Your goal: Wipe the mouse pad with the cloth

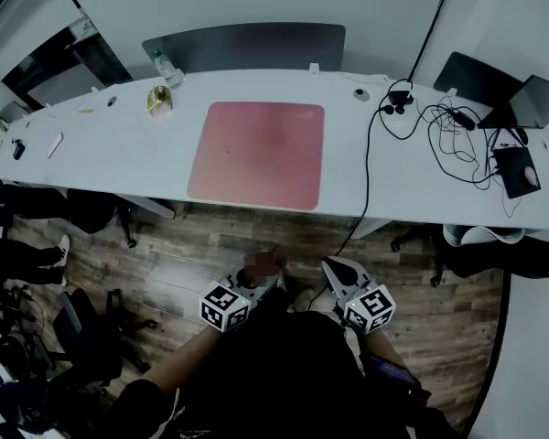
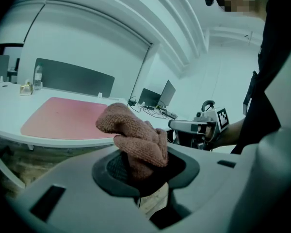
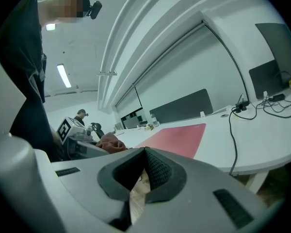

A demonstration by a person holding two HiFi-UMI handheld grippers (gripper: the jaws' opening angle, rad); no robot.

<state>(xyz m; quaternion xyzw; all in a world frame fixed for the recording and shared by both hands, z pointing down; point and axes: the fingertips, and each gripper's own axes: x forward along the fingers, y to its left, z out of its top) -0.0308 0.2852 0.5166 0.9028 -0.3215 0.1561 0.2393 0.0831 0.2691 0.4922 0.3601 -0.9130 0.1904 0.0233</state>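
Note:
A pink mouse pad [image 1: 256, 154] lies flat in the middle of the white desk [image 1: 119, 154]. Both grippers are held low, close to the person's body and well short of the desk's front edge. My left gripper [image 1: 267, 280] is shut on a bunched reddish-brown cloth [image 1: 263, 263]. In the left gripper view the cloth [image 2: 136, 137] bulges up out of the left gripper [image 2: 140, 171], with the mouse pad [image 2: 63, 118] far ahead. Beside it, my right gripper [image 1: 334, 268] holds nothing. The right gripper view shows the right gripper [image 3: 145, 171] with its pads together, the mouse pad [image 3: 177, 137] ahead and the cloth [image 3: 111, 143] to its left.
Tangled black cables [image 1: 439, 126], a laptop [image 1: 531, 103] and a dark tablet [image 1: 515, 170] crowd the desk's right end. A small yellow object [image 1: 159, 101] and a bottle [image 1: 167, 69] stand at the back left. A grey partition [image 1: 247, 46] backs the desk. Chairs [image 1: 82, 327] stand on the wooden floor.

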